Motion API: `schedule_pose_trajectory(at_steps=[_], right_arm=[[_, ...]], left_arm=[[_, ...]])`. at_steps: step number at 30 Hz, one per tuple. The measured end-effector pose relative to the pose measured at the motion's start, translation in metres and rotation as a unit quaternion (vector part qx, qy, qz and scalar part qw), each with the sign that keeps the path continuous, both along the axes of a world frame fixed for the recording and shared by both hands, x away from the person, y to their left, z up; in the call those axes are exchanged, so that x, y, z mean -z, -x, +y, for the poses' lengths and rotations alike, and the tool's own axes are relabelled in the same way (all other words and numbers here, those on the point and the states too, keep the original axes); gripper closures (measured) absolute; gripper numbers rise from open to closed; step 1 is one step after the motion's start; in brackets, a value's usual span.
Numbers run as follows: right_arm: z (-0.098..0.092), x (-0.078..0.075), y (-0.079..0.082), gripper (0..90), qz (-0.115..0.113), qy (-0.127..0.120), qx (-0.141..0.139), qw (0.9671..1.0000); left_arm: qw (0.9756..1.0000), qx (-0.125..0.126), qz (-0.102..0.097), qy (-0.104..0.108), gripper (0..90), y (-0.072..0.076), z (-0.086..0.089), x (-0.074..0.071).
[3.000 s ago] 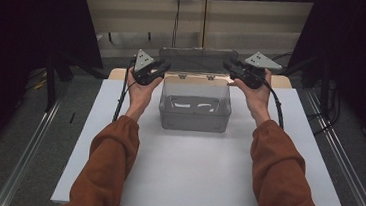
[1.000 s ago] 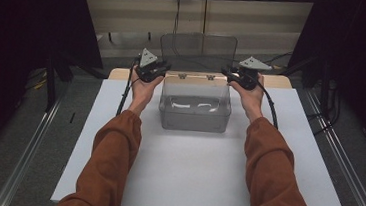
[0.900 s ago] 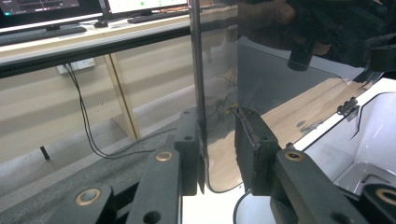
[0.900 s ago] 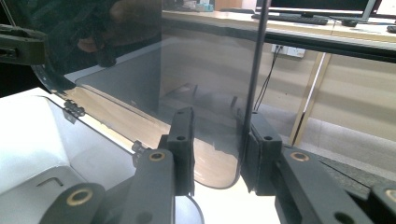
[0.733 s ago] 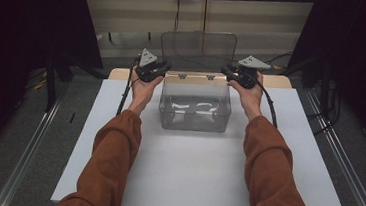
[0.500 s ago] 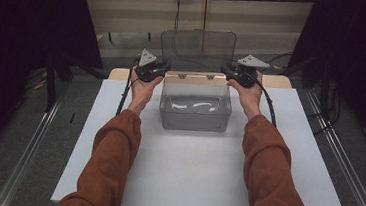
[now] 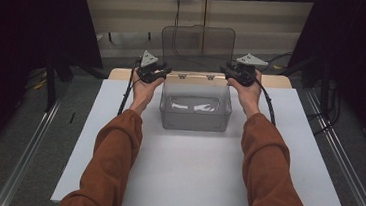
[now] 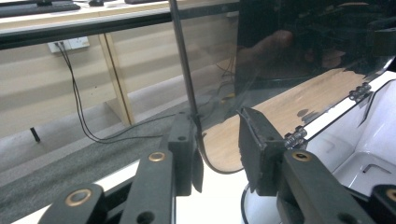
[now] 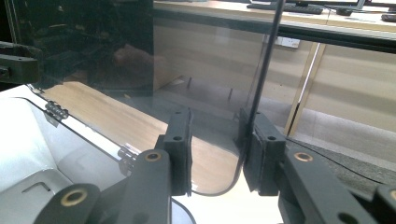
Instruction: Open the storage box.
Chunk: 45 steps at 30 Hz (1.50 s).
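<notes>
Sleeves (image 7: 114, 152) of orange cloth come in over the white worktop (image 7: 189, 179). Past them, in the middle of the worktop, sits the clear box (image 7: 195, 106), with something white lying inside. At its back corners wait the left hand-held gripper (image 7: 159, 72) and the right hand-held gripper (image 7: 231, 73). The clear lid (image 7: 199, 41) stands straight up on small hinges (image 8: 357, 92) at the back of the box. Each gripper has a side edge of the lid between its jaws, but the jaws are not squeezing it. The left jaws have just been opening, with the lid's edge between them. The lid looks thin, light, stiff and slippery, so it may swing or slip. Hold it low on the side edges, gently.
</notes>
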State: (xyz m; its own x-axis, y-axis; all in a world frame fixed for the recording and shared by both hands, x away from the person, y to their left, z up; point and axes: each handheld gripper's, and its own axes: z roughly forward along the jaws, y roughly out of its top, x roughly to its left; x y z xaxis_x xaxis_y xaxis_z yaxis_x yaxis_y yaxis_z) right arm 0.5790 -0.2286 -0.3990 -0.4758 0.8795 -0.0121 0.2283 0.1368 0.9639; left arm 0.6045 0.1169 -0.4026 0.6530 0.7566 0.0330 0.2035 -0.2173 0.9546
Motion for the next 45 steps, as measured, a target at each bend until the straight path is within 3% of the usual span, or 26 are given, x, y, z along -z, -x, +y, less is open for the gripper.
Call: schedule_pose_trajectory(at_steps=[2, 7, 10, 13, 15, 25, 35, 45], right_arm=[[0.0, 0.0, -0.001, 64.2, 0.002, 0.0, 0.001, 1.0], [0.001, -0.001, -0.003, 61.9, 0.009, 0.004, 0.001, 0.9999], [0.002, 0.001, -0.005, 60.0, 0.012, 0.001, 0.003, 0.9999], [0.002, 0.004, -0.006, 58.7, 0.016, -0.001, 0.005, 0.9999], [0.003, 0.007, -0.006, 56.7, 0.021, -0.006, 0.006, 0.9998], [0.002, 0.009, -0.009, 54.2, 0.029, -0.011, 0.003, 0.9995], [0.002, 0.009, -0.014, 51.1, 0.052, -0.016, -0.002, 0.9985], [0.004, 0.009, -0.017, 46.0, 0.068, -0.022, 0.001, 0.9974]], left_arm=[[1.0, -0.003, 0.007, 0.004, 65.1, 0.0, -0.002, 0.0], [0.9998, -0.004, 0.013, -0.017, 62.8, -0.002, -0.004, -0.001], [0.9996, -0.008, 0.018, -0.021, 57.0, -0.002, -0.008, -0.001], [0.9995, -0.006, 0.028, -0.016, 56.9, -0.003, -0.007, -0.001], [0.9993, -0.01, 0.028, -0.025, 56.9, -0.003, -0.007, -0.002], [0.9987, -0.005, 0.045, -0.025, 55.8, -0.007, -0.008, -0.003], [0.9979, -0.005, 0.065, -0.002, 54.9, -0.01, -0.006, -0.001], [0.9963, -0.014, 0.085, -0.009, 51.5, -0.013, -0.01, -0.004]])
